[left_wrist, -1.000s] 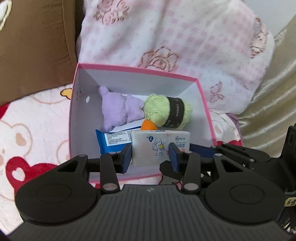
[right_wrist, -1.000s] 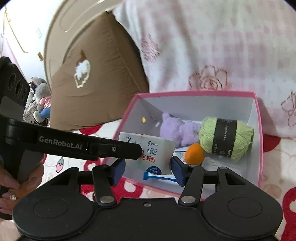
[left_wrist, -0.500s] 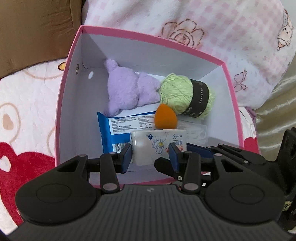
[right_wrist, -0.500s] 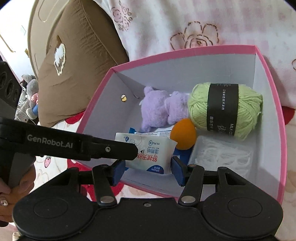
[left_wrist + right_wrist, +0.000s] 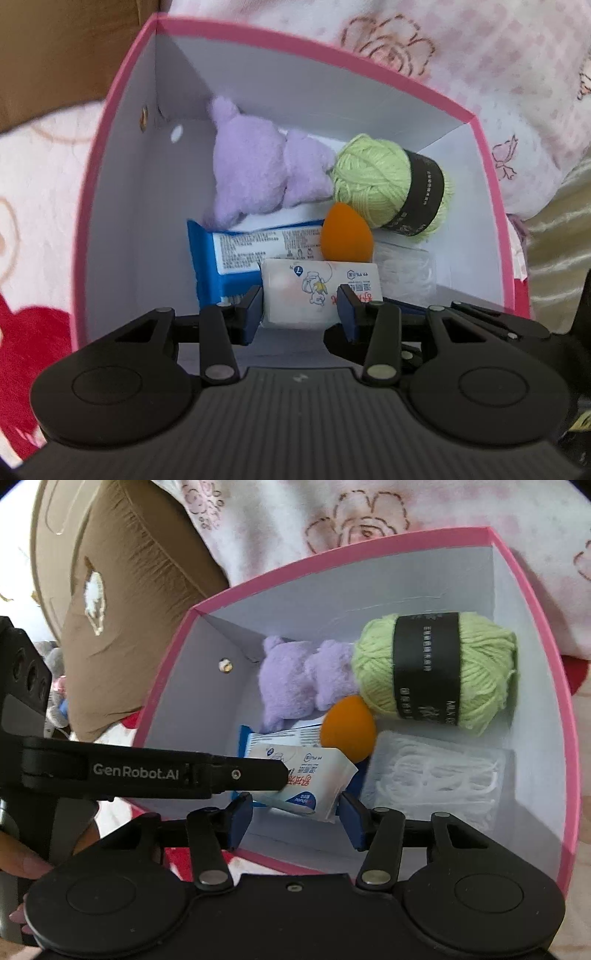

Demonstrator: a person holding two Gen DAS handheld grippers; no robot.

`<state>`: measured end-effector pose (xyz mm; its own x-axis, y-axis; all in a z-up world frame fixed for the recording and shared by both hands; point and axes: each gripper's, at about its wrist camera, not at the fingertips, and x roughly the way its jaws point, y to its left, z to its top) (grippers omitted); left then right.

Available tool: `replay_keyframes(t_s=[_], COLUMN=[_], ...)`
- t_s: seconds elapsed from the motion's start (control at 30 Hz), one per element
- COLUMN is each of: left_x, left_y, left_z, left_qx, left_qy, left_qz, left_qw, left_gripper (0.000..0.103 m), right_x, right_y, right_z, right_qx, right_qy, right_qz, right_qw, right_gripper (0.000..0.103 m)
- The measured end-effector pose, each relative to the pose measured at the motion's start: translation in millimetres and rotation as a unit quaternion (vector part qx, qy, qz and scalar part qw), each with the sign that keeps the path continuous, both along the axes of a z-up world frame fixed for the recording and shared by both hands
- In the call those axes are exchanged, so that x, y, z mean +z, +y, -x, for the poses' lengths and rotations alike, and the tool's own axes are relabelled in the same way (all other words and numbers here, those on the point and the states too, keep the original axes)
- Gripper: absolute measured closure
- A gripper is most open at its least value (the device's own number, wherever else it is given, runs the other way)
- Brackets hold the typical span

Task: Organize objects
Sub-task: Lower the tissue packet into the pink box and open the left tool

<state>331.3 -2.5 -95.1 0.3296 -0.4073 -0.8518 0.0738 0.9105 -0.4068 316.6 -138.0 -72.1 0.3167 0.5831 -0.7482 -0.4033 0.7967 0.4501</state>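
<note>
A pink box (image 5: 122, 110) with white walls holds a purple plush toy (image 5: 258, 173), a green yarn ball (image 5: 391, 184), an orange sponge egg (image 5: 345, 232), a blue wipes pack (image 5: 236, 254) and a clear bag of floss picks (image 5: 436, 775). My left gripper (image 5: 301, 308) is shut on a white tissue pack (image 5: 317, 291) low inside the box; the pack also shows in the right wrist view (image 5: 306, 779). My right gripper (image 5: 295, 812) is open at the box's near wall, its jaws either side of the pack's end.
The box sits on a pink and red printed blanket (image 5: 33, 206). A brown cushion (image 5: 122, 602) lies to the left and a pink floral pillow (image 5: 443, 48) behind. A cream satin cover (image 5: 557, 236) is at the right.
Both grippers have moved forward and down, carrying the tissue pack from above the box's front rim to low inside it. The box's contents have stayed put.
</note>
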Motion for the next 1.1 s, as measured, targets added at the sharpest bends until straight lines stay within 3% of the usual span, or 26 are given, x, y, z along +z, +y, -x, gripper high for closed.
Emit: replay_keyframes(t_s=[0.43,0.57,0.77,1.0,1.1], left_x=[-7.3,-9.1,-12.2,-7.1,-0.2], left_y=[-10.6,-10.3,-9.8,-5.1,-8.0], left_z=[-4.0,-3.1,-1.7,-0.3,2.2], left_qx=[-0.008,-0.004,0.002,0.008,0.003], left_qy=[-0.016,-0.022,-0.024,-0.026,-0.039], left_qz=[-0.02,-0.039,-0.035,-0.008,-0.023], left_qw=[0.9996,0.999,0.9991,0.9996,0.999], left_gripper=[0.059,0.061,0.064,0.061,0.06], right_x=[-8.3,-4.3,-0.4,2.0,10.9], right_y=[1.8,-3.7,-0.1,-7.4,-13.3], right_z=[-1.8,-1.3,4.7,4.6,7.4], right_qx=[-0.01,-0.01,0.0,-0.003,-0.001], right_qy=[-0.019,-0.019,-0.048,-0.044,-0.044], right_qz=[0.034,0.03,0.042,0.028,0.008], right_qw=[0.999,0.999,0.998,0.999,0.999], right_gripper=[0.046,0.046,0.048,0.05,0.049])
